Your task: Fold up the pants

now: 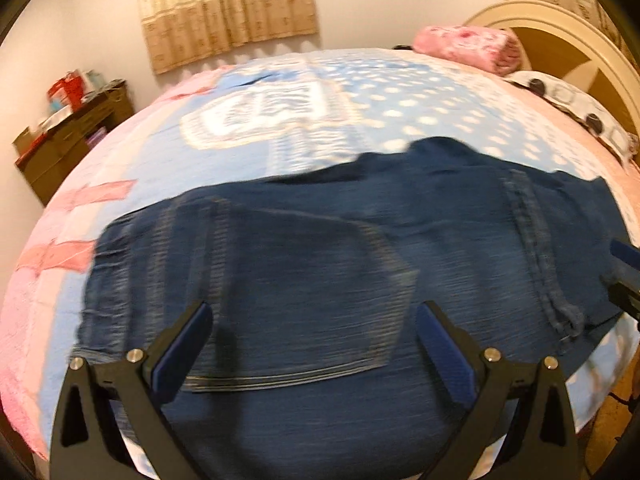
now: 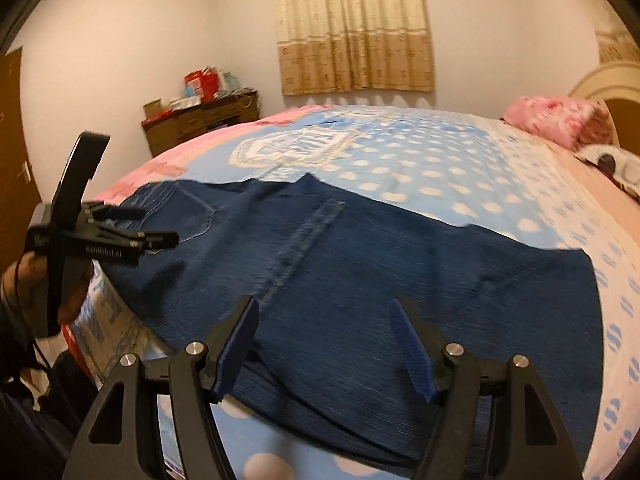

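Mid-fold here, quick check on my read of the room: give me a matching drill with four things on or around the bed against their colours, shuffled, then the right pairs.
Things:
1. pants
2. pillow
3. curtain
4. dresser

Colours:
A. beige-gold with darker bands
B. dark blue denim
C. brown wood
D. pink with a flowery print

Pairs: 1-B, 2-D, 3-A, 4-C

The pants lie flat on the polka-dot bedspread, with neither gripper's fingers closed on them.
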The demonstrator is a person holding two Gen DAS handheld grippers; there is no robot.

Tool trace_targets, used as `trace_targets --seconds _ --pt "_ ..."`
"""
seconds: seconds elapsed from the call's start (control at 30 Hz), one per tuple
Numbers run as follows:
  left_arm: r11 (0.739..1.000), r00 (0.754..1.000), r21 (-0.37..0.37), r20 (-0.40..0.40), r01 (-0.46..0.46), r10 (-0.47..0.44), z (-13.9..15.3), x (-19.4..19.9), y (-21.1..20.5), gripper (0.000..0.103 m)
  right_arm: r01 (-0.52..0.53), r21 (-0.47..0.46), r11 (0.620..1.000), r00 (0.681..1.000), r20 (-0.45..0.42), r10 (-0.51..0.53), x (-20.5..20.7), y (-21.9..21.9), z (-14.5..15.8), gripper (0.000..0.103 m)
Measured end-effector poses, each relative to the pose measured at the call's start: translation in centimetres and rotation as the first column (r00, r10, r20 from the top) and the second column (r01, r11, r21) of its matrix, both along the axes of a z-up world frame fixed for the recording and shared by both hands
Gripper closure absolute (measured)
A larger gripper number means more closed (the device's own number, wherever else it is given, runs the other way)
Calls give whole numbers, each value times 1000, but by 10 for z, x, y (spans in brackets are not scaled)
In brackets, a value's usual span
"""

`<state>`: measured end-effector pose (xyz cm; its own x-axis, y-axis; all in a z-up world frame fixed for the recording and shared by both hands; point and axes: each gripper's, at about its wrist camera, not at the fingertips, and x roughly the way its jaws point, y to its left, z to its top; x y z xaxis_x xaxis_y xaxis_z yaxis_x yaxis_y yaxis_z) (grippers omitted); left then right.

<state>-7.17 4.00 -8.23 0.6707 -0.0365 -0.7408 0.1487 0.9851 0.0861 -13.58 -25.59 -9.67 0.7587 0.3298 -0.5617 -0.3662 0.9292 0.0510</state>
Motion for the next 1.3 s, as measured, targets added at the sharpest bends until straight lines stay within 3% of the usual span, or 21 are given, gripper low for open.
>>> trace_targets --seconds 0.43,0.53,0.63,0.8,0.97,1.03,1.07,1.1,1.2,1.3 --pt "997 997 -42 -12 -72 71 -15 -4 40 0 -84 -81 993 996 -7 83 9 58 -9 34" --pt "997 997 -36 1 -71 71 -15 -5 39 0 -101 -163 981 995 1 103 7 83 -19 34" --pt "997 998 -52 5 -55 56 -14 -5 38 0 -21 -280 960 998 45 35 9 92 -26 34" --pt "997 999 -69 13 -44 45 -13 -4 38 0 132 -186 974 991 -6 -136 39 70 -16 34" --pt "995 999 -98 20 -24 26 -9 0 38 0 181 -196 964 975 -94 -203 68 71 -24 37" --pt "995 999 -103 27 -18 21 -6 1 39 0 173 -201 964 976 -94 -194 70 72 -25 44" --pt "994 999 -106 28 -17 20 -5 2 39 0 139 -200 970 981 -104 -162 68 77 -22 54" --pt "994 999 -109 30 -14 17 -4 4 40 0 93 -181 979 986 -121 -116 67 80 -20 55" --pt "994 999 -107 30 -18 21 1 8 42 0 8 -147 989 988 -153 -30 68 80 -8 54" --pt "995 999 -101 38 -15 19 9 15 40 0 -62 13 998 971 -229 64 96 55 20 46"
